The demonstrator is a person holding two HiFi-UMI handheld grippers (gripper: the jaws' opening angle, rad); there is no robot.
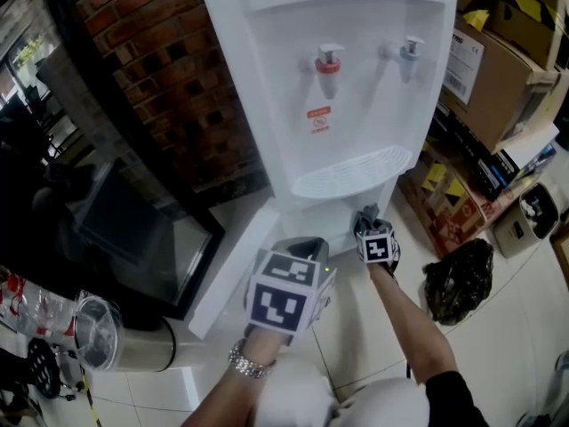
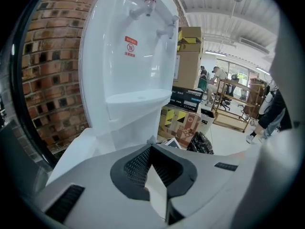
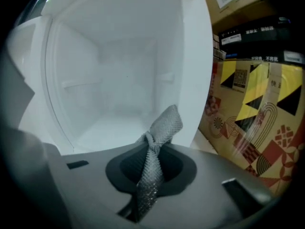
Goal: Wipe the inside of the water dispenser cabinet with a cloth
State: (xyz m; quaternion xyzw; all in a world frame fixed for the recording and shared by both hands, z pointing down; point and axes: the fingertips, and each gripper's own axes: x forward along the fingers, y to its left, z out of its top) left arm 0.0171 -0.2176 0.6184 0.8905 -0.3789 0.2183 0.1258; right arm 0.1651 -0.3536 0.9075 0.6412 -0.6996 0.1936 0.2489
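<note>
My right claw pinches the grey cloth at the open cabinet mouth. My left claw is pressed together, empty I think. Wiping looks ready to begin. Next I push the cloth in and rub the walls.

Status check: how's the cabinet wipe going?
Right gripper shut on cloth, at the open cabinet mouth. Left gripper shut, empty, outside it. Nothing blocking.
</note>
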